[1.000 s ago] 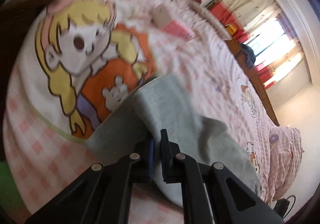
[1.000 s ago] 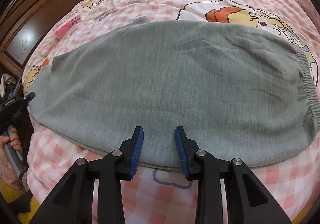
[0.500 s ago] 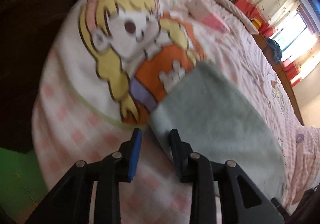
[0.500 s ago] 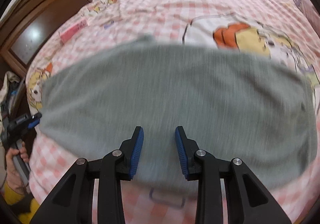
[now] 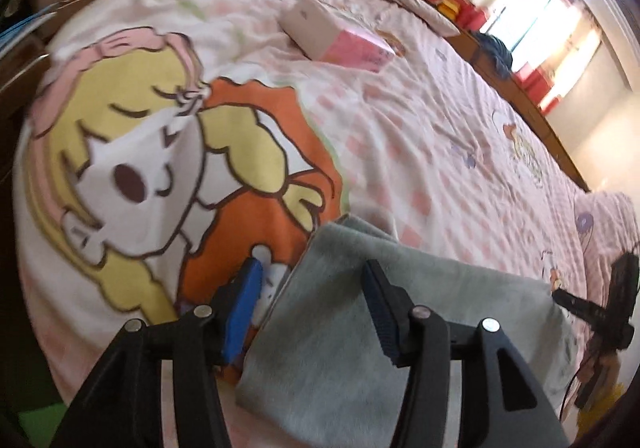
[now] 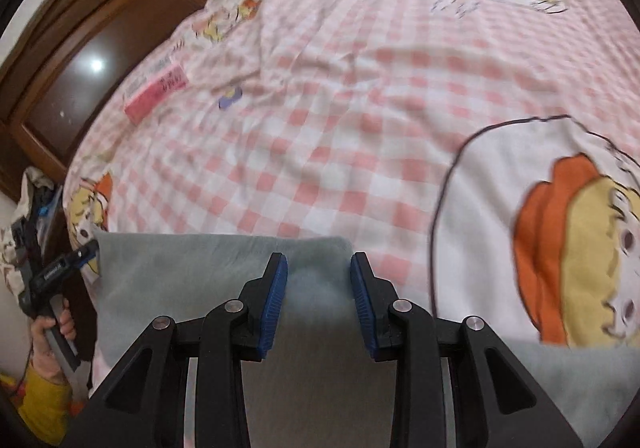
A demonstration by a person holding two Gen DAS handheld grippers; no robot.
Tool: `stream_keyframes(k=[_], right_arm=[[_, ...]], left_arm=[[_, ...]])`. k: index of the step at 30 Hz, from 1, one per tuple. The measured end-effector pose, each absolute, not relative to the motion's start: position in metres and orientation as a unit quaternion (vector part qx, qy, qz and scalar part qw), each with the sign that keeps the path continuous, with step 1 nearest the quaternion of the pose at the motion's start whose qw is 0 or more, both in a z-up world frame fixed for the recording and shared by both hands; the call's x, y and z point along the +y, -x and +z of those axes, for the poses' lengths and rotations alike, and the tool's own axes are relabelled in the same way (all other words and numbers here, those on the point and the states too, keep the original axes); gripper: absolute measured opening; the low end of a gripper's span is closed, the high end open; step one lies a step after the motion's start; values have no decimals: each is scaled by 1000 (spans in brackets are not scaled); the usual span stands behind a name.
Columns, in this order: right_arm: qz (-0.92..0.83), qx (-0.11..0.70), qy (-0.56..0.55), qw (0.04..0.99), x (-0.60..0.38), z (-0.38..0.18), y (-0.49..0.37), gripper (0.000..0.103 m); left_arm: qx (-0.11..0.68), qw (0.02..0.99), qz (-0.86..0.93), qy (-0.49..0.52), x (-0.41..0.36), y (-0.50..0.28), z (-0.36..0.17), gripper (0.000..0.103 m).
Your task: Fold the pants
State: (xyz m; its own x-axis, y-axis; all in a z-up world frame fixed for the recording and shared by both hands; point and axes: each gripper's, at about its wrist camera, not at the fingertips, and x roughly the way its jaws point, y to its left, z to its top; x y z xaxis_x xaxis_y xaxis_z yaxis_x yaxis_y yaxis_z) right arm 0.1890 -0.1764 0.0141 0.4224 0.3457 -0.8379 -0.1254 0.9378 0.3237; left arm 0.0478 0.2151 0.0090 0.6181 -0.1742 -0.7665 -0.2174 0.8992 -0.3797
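Grey pants (image 6: 192, 280) lie on the checked bed (image 6: 340, 127). Both the left gripper (image 5: 312, 288) and right gripper (image 6: 319, 284) gape empty over them. Only the left view shows the window (image 5: 560, 19); only the right shows a hand (image 6: 48, 332)

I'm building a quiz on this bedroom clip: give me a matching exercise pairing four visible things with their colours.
Things:
1. pants
2. box lying on the bedspread
3. gripper pads
4. person's sleeve

Colours:
a. yellow
b. grey
c. blue
d. pink and white

Pairs: 1-b, 2-d, 3-c, 4-a
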Motion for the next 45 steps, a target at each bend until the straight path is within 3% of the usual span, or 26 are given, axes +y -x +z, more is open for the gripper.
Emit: stream_keyframes(k=[8,15,18,19,21,22,25,29,34,36,43,45], right_arm=[[147,521,-88,836,-169,1,-193,35],[173,500,-104,842,-171,3,-189,34],[179,492,-103,846,-166,5,-189,21],[176,488,-95,849,-164,6,-189,4],[176,468,-88,862,-163,14,-185,4],[173,448,-87,873,-165,21,-182,4],[165,412,-95,891,-173,38,-182,4],[147,435,-75,885,-170,23,-202,4],[121,470,-61,872,-163,-14,-215,4],[109,467,-70,875,-164,-11,-213,8],[118,442,-24,889,-139,32,-168,31],[148,445,6,883,-121,38,-145,33]], left_arm=[[413,889,-3,197,209,-64,5,69],[399,899,-60,173,198,-62,9,73],[399,902,-64,155,192,-61,10,72],[399,903,-61,144,189,-60,10,66],[403,907,-36,120,186,-59,11,38],[404,908,-23,111,187,-58,11,19],[390,908,-22,152,200,-55,18,11],[379,917,3,122,196,-70,29,10],[432,895,38,102,200,-99,6,12],[429,895,41,114,206,-96,9,16],[427,890,68,147,229,-46,29,45],[434,882,66,170,232,-26,30,45]])
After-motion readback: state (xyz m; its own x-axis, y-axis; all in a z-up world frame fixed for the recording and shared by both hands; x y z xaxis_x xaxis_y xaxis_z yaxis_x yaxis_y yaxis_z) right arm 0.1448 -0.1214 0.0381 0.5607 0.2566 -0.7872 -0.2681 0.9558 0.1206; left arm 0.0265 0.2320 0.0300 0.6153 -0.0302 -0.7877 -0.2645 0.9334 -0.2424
